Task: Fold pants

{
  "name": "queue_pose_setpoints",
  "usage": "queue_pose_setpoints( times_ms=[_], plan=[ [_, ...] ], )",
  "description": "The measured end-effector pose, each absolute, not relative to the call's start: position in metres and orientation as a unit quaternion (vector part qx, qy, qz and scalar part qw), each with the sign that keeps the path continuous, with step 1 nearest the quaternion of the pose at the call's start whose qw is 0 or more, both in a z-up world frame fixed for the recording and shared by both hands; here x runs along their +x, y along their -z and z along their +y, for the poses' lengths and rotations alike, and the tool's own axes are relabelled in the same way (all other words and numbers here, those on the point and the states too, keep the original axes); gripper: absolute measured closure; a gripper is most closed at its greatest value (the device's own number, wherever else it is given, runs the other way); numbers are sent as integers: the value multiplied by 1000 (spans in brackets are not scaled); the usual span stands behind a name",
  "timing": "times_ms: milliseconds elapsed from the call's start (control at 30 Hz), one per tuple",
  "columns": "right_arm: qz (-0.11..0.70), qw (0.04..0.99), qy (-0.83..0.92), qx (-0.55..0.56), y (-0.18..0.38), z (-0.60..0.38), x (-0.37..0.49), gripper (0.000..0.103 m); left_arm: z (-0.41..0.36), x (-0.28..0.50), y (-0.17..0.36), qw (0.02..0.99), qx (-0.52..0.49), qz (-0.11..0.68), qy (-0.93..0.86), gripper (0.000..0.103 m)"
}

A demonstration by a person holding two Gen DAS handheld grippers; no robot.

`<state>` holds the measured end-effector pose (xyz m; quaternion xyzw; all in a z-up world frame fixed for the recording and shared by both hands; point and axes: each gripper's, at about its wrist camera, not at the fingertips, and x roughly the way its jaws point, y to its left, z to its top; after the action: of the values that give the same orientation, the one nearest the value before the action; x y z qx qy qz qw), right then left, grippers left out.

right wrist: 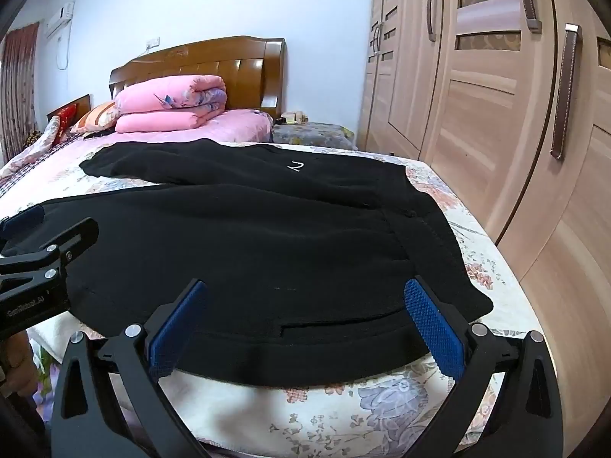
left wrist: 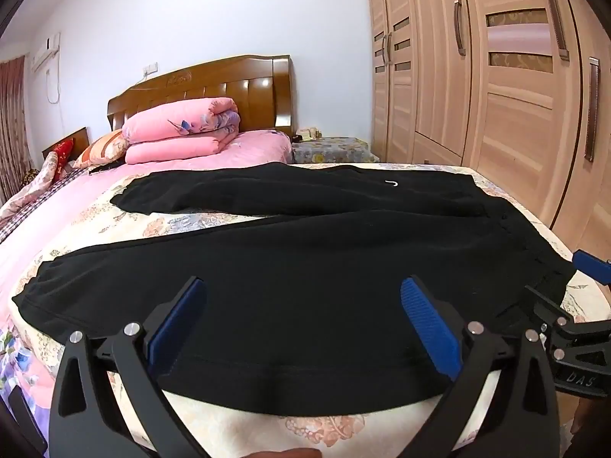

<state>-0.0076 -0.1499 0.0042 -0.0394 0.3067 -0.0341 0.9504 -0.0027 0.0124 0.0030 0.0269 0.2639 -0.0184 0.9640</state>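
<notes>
I held both hand-held grippers, left (left wrist: 301,324) and right (right wrist: 303,324), wide over black sweatpants (left wrist: 305,259). Thick near edge might slip, bunch on bed (right wrist: 362,412).

A home bedroom — wooden headboard (left wrist: 214,87), folded pink quilt (left wrist: 183,129), tall wardrobe (left wrist: 496,76) beside the bed.

A folded pink quilt (left wrist: 183,129) sits stacked near the wooden headboard (left wrist: 214,87) on a floral bedspread (right wrist: 382,412). Tall wardrobe doors (right wrist: 496,95) line the right wall. An air conditioner (right wrist: 61,19) hangs above a reddish curtain (right wrist: 17,87).
</notes>
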Motion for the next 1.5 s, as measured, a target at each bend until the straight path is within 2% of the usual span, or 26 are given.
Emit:
queue_pose_setpoints(
  times_ms=[1500],
  plan=[
    [305,952,3,-26,10,-171,-20,4,39,-4,6,956,-15,293,-16,1]
  ],
)
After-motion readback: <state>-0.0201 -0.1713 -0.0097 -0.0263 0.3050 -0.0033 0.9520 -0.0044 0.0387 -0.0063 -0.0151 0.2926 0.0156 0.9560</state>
